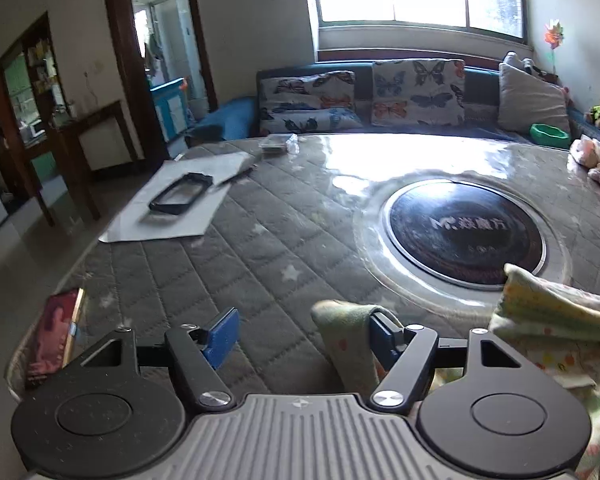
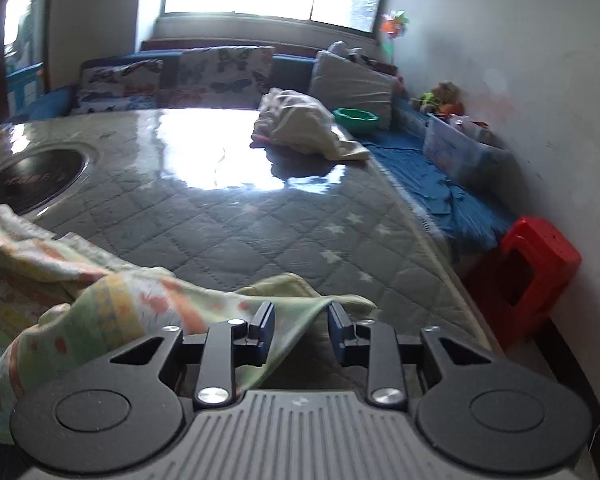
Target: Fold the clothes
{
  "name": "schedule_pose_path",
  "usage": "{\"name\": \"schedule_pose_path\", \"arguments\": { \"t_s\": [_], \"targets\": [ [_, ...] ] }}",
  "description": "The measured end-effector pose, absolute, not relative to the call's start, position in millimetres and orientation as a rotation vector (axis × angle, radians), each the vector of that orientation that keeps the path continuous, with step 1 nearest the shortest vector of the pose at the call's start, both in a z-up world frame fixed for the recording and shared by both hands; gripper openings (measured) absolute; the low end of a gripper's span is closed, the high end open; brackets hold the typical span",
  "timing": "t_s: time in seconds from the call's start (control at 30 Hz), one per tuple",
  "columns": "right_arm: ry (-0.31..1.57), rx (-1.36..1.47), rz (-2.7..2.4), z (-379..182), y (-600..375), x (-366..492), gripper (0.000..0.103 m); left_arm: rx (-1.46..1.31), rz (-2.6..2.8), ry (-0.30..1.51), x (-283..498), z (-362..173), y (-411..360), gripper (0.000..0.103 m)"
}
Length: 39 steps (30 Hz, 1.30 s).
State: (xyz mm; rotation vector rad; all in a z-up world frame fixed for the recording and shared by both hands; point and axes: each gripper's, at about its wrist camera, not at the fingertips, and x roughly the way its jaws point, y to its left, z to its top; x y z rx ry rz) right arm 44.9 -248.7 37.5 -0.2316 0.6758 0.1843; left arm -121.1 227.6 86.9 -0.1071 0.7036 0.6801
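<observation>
A pale green and yellow patterned cloth (image 1: 548, 320) lies crumpled at the near edge of the quilted grey table (image 1: 260, 248). My left gripper (image 1: 304, 336) is open, its blue pads wide apart; a corner of the cloth drapes over the right pad (image 1: 382, 340). In the right wrist view the same cloth (image 2: 112, 296) spreads from the left, and a fold runs between the pads of my right gripper (image 2: 300, 328), which is open with the jaws moderately apart and not pinching it.
A round black hotplate (image 1: 464, 232) is set into the table. A white sheet with a black frame (image 1: 180, 196) lies far left, a book (image 1: 54, 332) near left. A pile of clothes (image 2: 300, 124) sits far right. A red stool (image 2: 536, 264) stands beside the table.
</observation>
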Motion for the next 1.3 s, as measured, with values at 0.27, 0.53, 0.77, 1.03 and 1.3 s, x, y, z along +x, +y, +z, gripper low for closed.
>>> {"name": "schedule_pose_path", "arguments": {
  "t_s": [0.27, 0.53, 0.77, 1.03, 1.3],
  "targets": [
    [0.57, -0.081, 0.256, 72.0, -251.4, 46.7, 0.045, -0.287, 0.671, 0.694, -121.1, 97.0, 253.5, 0.088],
    [0.67, -0.108, 0.464, 43.2, -192.9, 56.2, 0.046, -0.729, 0.664, 0.738, -147.5, 66.0, 314.4, 0.093],
    [0.71, -0.154, 0.502, 29.5, -167.6, 58.4, 0.049, -0.788, 0.782, 0.687, -175.0, 55.3, 330.9, 0.093],
    [0.767, -0.182, 0.481, 7.8, -164.8, 61.5, 0.053, -0.811, 0.921, 0.62, -204.6, 47.4, 343.4, 0.093],
    [0.785, -0.191, 0.485, 4.7, -164.3, 64.7, 0.055, -0.519, 0.789, 0.625, -171.1, 69.0, 303.0, 0.093]
  ]
}}
